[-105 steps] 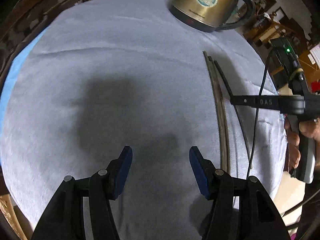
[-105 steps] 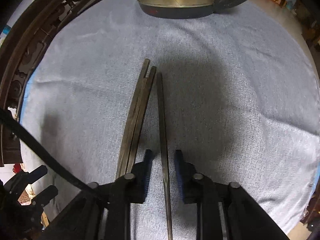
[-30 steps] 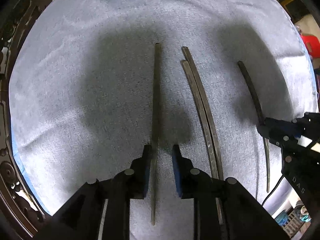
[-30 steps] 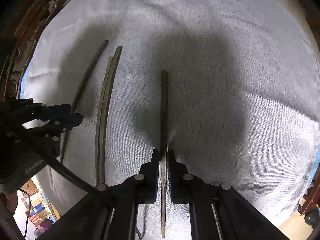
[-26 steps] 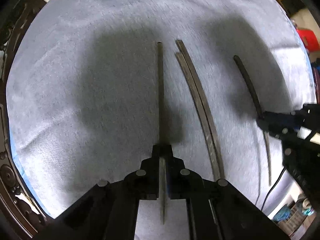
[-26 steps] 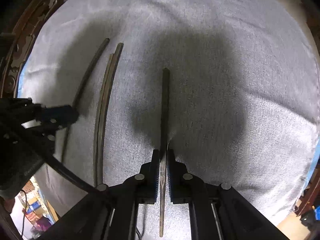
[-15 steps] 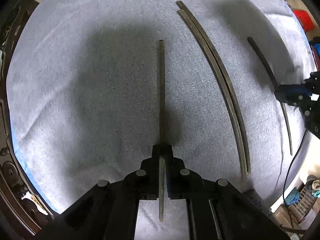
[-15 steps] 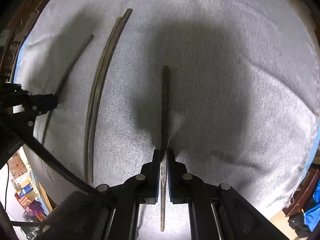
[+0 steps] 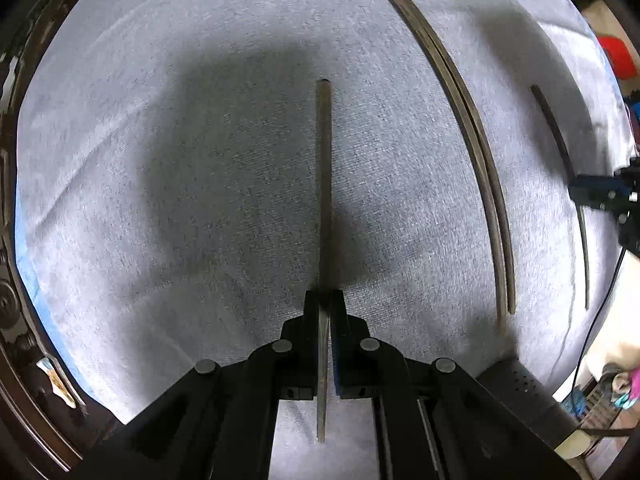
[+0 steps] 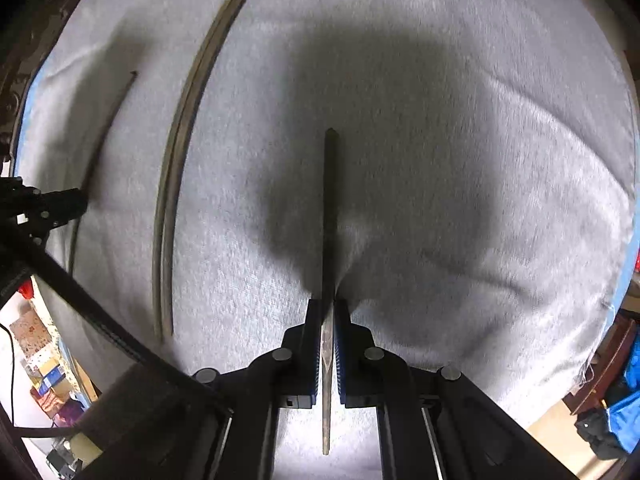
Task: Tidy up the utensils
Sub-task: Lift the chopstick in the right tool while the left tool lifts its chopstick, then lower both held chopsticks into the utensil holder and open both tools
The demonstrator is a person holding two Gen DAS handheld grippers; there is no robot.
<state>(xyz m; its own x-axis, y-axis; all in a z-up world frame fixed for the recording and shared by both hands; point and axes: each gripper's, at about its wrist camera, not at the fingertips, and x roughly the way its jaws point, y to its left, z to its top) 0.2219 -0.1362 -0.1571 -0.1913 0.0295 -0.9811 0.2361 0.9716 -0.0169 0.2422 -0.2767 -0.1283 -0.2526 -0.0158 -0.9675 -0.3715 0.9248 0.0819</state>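
Roughly half done, judging by the layout. Already sorted: a pair (image 9: 472, 140) of dark sticks, flat on the cloth (image 9: 160, 160), side by side and touching along most of their length. Yet to be set down: two single sticks, one in each claw.

Left claw (image 9: 324, 300): closed tight on the left stick (image 9: 323, 184), gripping it toward its near end. Running straight ahead from between the fingers, thick end far forward, thin tip poking back under the claw body. Seemingly held just above the cloth, with a shadow beneath; actual contact hard to judge. Pair ahead and to the right of this claw, well apart from the held stick.

Right claw (image 10: 329, 308): likewise clamped on the right stick (image 10: 329, 208), again near the rear end, the length pointing dead ahead and the tip trailing back below. Cloth puckered slightly right at the fingertips, so possibly brushing it. Pair ahead and to the left of this claw, between the two claws.

Left to do, most likely: bringing both held sticks together, or in beside the pair, lining up the ends, then letting go. Worth watching: thin round sticks, prone to rolling on release and to pivoting in a grip so far from the middle.
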